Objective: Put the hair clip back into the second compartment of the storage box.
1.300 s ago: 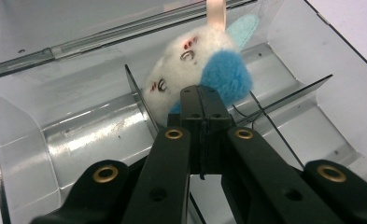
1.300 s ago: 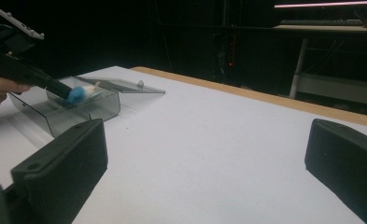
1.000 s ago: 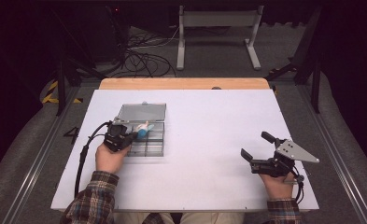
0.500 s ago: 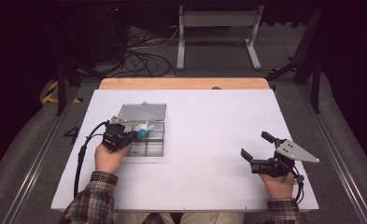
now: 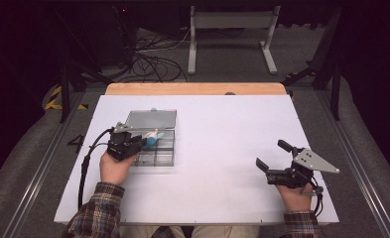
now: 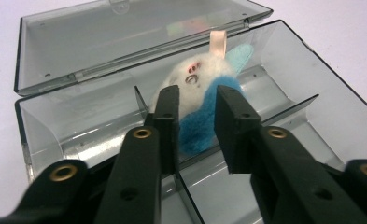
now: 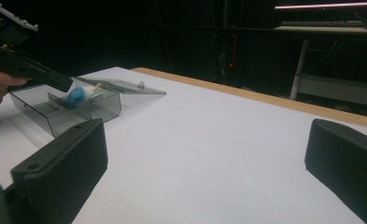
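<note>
Box (image 5: 153,148) sits at bench (image 5: 222,129) left; its raised lid (image 5: 151,118) blocks approach from behind, inner dividers (image 6: 139,98) and a plush toy (image 6: 197,100) crowd its back compartment. Right of the box: bare bench, open passage up to the right hand-held gripper (image 5: 272,161).

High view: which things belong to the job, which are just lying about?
In use:
- clear plastic box, lid open
- small felt toy in its compartment
- left tool, jaws just opening, toy between them

Lying about:
- right tool, open, idle
- cables on the floor
- metal stand

This looks like a test lab: a big white table (image 5: 222,148) stands in a dark room, black cables (image 5: 155,62) lie tangled on the grey floor (image 5: 232,54).
</note>
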`<state>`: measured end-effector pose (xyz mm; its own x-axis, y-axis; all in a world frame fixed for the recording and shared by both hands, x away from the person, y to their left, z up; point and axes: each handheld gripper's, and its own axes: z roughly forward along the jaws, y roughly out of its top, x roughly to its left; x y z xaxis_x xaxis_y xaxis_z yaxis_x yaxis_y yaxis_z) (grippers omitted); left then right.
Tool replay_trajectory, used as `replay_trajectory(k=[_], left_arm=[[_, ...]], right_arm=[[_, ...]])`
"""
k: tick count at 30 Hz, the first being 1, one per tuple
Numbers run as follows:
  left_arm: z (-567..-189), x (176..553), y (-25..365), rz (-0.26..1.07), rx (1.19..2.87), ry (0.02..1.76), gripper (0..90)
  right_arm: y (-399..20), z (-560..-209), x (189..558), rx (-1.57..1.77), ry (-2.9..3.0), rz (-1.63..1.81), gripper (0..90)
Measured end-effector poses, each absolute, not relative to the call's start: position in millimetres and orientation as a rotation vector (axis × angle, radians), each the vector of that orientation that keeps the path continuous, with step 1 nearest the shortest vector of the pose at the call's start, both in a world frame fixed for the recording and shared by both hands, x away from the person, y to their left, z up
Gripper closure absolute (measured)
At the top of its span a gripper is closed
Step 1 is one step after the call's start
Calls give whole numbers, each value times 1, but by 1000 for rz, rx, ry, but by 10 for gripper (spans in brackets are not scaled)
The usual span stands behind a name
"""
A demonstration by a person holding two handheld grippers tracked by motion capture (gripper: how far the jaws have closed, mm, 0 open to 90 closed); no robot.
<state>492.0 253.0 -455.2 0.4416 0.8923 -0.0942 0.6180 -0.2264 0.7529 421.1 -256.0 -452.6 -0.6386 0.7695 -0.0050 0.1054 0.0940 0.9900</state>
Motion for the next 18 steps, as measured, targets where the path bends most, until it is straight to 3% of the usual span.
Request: replay_trajectory(k=[18], left_arm=[[-449, 486, 249, 616, 1910, 1194, 261]], right_arm=[[-256, -453, 421, 859, 1831, 1586, 0]])
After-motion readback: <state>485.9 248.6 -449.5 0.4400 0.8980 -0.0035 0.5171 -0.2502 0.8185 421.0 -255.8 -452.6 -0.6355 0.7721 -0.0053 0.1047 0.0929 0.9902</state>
